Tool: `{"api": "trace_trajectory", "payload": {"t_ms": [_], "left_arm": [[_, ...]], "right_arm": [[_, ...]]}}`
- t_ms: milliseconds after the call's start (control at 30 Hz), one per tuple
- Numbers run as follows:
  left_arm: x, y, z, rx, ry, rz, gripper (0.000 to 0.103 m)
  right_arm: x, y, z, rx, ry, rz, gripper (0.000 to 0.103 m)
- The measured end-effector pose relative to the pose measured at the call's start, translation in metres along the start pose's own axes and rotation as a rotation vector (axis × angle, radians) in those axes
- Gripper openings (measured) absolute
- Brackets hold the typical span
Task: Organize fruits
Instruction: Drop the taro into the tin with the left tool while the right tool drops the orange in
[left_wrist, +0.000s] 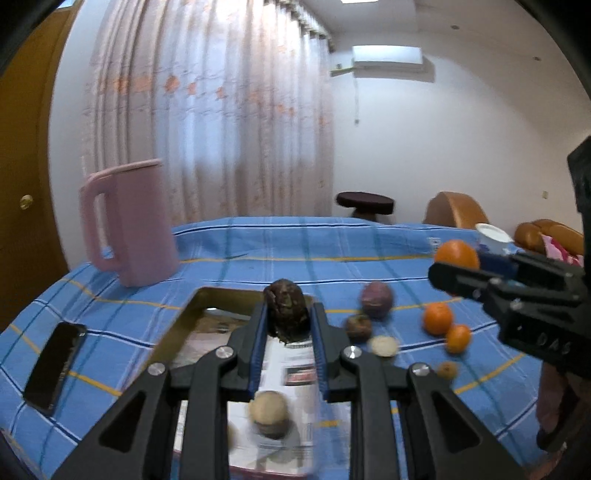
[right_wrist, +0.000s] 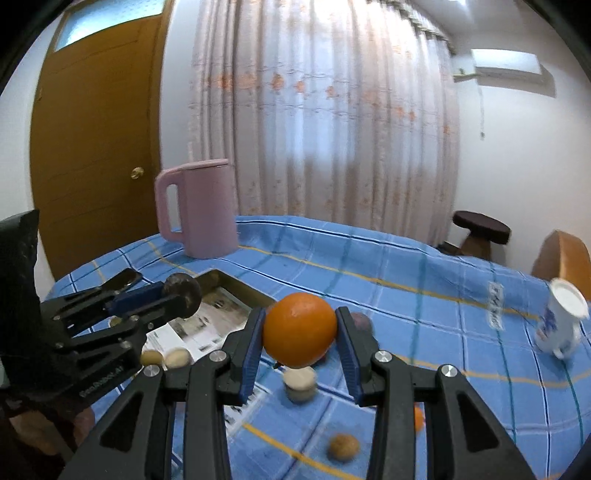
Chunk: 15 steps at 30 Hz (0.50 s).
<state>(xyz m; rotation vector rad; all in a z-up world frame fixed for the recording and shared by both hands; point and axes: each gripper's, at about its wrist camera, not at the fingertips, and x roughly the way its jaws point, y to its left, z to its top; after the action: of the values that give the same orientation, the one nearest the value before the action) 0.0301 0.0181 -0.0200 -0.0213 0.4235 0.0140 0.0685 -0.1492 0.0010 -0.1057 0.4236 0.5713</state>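
Your right gripper (right_wrist: 300, 338) clamps a smooth, round orange (right_wrist: 300, 334) above the checked blue cloth (right_wrist: 406, 295). Your left gripper (left_wrist: 289, 317) pinches a dark, wrinkled fruit (left_wrist: 287, 314) over the paper-lined tray (left_wrist: 177, 325). Loose fruits below are blurred.

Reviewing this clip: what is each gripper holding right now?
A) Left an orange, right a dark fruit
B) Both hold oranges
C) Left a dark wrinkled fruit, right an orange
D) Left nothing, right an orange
C: the left gripper is clamped on the dark wrinkled fruit, and the right gripper has its pads pressed on the orange.
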Motion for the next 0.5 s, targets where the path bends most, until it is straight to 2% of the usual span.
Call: {"api": "trace_trajectory", "payload": {"t_ms": [233,500], "left_arm": [[0.011,0.04,0.0,-0.037,0.041,0.066,0.024],[0.029,0.07,-0.01,-0.084,0.115,0.095,0.024]], "right_arm": [[0.041,0.032,0.015,-0.014,0.041,0.092,0.04],[0.082,0.068,0.004,-0.033,0.126,0.174,0.04]]}}
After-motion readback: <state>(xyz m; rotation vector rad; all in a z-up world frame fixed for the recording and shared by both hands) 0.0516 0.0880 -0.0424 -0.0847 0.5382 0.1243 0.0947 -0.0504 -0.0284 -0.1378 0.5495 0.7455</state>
